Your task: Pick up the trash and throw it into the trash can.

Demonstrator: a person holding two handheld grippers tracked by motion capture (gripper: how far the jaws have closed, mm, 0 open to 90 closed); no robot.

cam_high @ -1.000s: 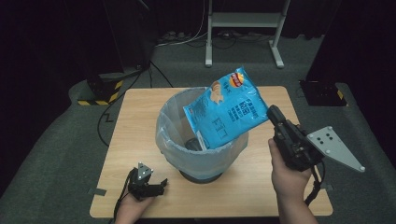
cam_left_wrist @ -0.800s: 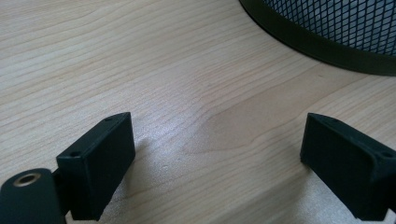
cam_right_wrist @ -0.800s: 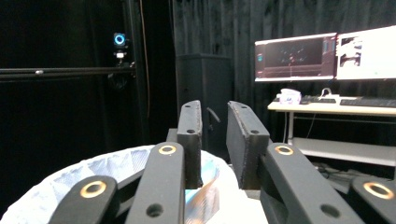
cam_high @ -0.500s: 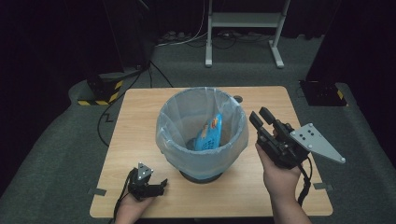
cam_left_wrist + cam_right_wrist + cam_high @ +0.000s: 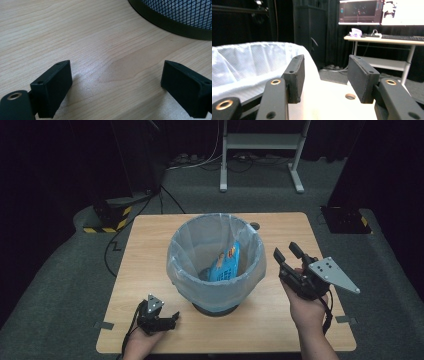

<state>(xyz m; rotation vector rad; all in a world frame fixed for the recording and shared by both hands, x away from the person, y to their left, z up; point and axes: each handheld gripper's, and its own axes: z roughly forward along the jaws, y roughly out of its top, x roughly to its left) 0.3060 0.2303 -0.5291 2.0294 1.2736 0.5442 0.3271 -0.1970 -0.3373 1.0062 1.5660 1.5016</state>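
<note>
My right tool (image 5: 289,252) has just been opening its jaws, which now stand apart with nothing between them, just beside the bin (image 5: 216,292). The blue snack bag (image 5: 225,263) stands on end inside the bin's clear liner (image 5: 180,265). My left tool (image 5: 165,317) rests open on the desk (image 5: 150,240), near the bin's base.

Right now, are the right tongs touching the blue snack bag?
Apart. In the high view the blue snack bag lies inside the bin, while the right tongs are outside its rim, open and empty.
</note>
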